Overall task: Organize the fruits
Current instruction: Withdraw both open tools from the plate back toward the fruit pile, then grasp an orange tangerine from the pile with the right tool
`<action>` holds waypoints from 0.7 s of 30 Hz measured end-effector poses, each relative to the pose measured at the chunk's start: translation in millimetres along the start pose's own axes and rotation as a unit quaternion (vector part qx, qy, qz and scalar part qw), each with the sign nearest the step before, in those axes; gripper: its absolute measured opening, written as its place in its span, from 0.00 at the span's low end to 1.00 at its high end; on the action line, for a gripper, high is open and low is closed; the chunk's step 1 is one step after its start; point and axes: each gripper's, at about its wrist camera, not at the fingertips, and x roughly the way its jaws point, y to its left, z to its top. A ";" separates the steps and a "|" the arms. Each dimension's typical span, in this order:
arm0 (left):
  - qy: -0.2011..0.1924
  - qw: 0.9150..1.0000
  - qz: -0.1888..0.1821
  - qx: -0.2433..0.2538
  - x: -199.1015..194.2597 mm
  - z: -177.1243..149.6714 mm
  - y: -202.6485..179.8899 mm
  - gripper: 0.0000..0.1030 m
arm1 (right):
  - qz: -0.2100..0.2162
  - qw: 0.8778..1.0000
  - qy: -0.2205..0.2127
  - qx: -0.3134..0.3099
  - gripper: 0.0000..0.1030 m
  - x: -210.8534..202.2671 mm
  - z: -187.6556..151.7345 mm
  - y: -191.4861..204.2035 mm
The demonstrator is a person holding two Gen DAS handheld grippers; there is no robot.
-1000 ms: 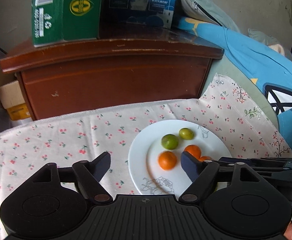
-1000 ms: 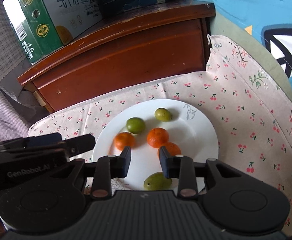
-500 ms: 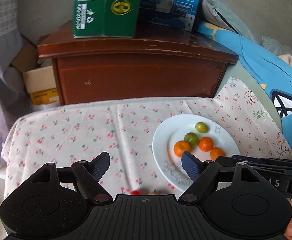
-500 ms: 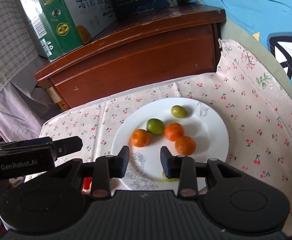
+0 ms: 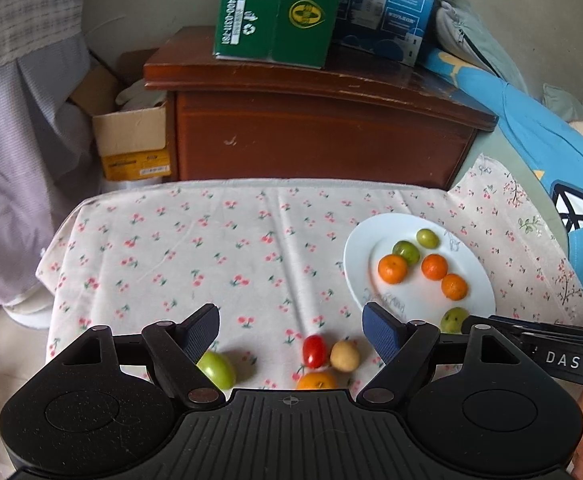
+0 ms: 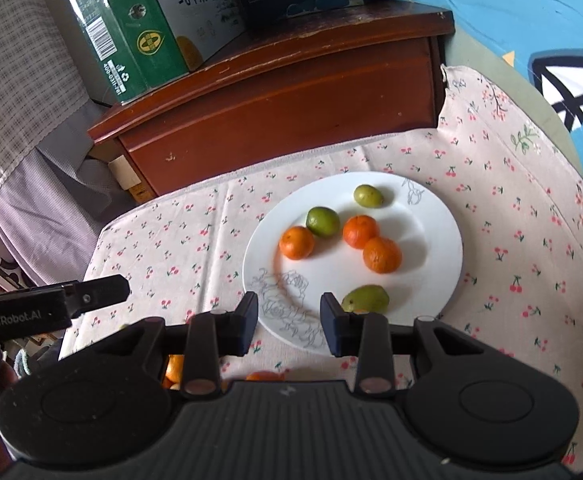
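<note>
A white plate [image 5: 475, 300] [image 6: 431, 248] on the cherry-print cloth holds three oranges, one of them [image 6: 382, 255] in the middle, and three green fruits, one [image 6: 365, 298] near its front rim. Loose on the cloth lie a red tomato [image 5: 314, 351], a tan fruit [image 5: 344, 355], an orange fruit [image 5: 316, 381] and a green fruit [image 5: 216, 368]. My left gripper [image 5: 291, 330] is wide open and empty, above the loose fruits. My right gripper [image 6: 289, 316] is open and empty over the plate's front rim.
A brown wooden cabinet [image 5: 315, 132] stands behind the table with a green carton [image 5: 279, 12] and a blue carton [image 5: 387, 4] on top. A cardboard box [image 5: 131, 144] sits at its left. Blue bedding [image 5: 551, 152] lies at the right.
Both grippers have pulled back and up from the plate. The left view has swung left, and the loose fruits on the cloth have come into sight.
</note>
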 end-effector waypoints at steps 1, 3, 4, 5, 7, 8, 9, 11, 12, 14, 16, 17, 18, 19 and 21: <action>0.002 1.000 0.003 0.002 -0.6 -2.0 0.9 0.78 | 0.000 1.000 0.002 0.000 0.34 -1.0 -2.2 0.3; 0.006 1.000 0.006 0.007 -1.7 -6.2 1.9 0.78 | 0.002 1.000 0.006 0.002 0.34 -2.3 -6.2 1.2; 0.009 1.000 0.007 0.010 -2.2 -8.6 2.7 0.78 | 0.003 1.000 0.008 0.002 0.34 -3.2 -8.1 1.8; 0.011 1.000 0.008 0.014 -2.5 -11.2 2.9 0.78 | 0.004 1.000 0.010 0.001 0.34 -3.9 -9.9 2.5; 0.018 1.000 0.007 0.023 -2.4 -17.4 3.3 0.78 | 0.006 1.000 0.015 0.000 0.34 -4.8 -13.6 3.8; 0.021 0.999 0.005 0.028 -2.1 -20.8 3.4 0.78 | 0.006 1.000 0.017 0.000 0.34 -4.9 -15.3 4.4; 0.025 0.999 0.004 0.033 -2.0 -24.8 3.5 0.78 | 0.007 1.000 0.020 0.000 0.34 -5.0 -17.0 4.6; 0.033 0.999 0.003 0.040 0.3 -32.2 3.2 0.78 | 0.007 1.000 0.027 0.000 0.34 -4.7 -20.5 4.8; 0.037 0.998 0.005 0.044 1.6 -35.9 3.1 0.78 | 0.006 1.000 0.029 0.001 0.34 -4.6 -22.4 4.8; 0.041 0.998 0.005 0.051 4.2 -43.0 2.6 0.77 | 0.005 0.999 0.037 0.003 0.34 -3.4 -25.8 4.2; 0.044 0.997 -0.002 0.057 6.0 -49.3 1.3 0.77 | 0.004 0.999 0.044 0.005 0.34 -1.8 -29.2 4.5; 0.044 0.997 -0.003 0.061 6.6 -52.2 0.8 0.77 | 0.005 0.999 0.047 0.006 0.34 -0.9 -30.8 4.8; 0.041 0.997 -0.001 0.066 6.5 -54.6 0.2 0.76 | 0.005 0.999 0.050 0.007 0.34 0.0 -32.1 5.2; 0.038 0.997 0.000 0.072 6.3 -56.8 -0.3 0.76 | 0.006 0.999 0.052 0.007 0.34 0.8 -33.6 5.8; 0.035 0.996 -0.002 0.081 6.4 -60.7 -0.8 0.76 | 0.008 0.998 0.056 0.007 0.34 2.5 -35.9 7.2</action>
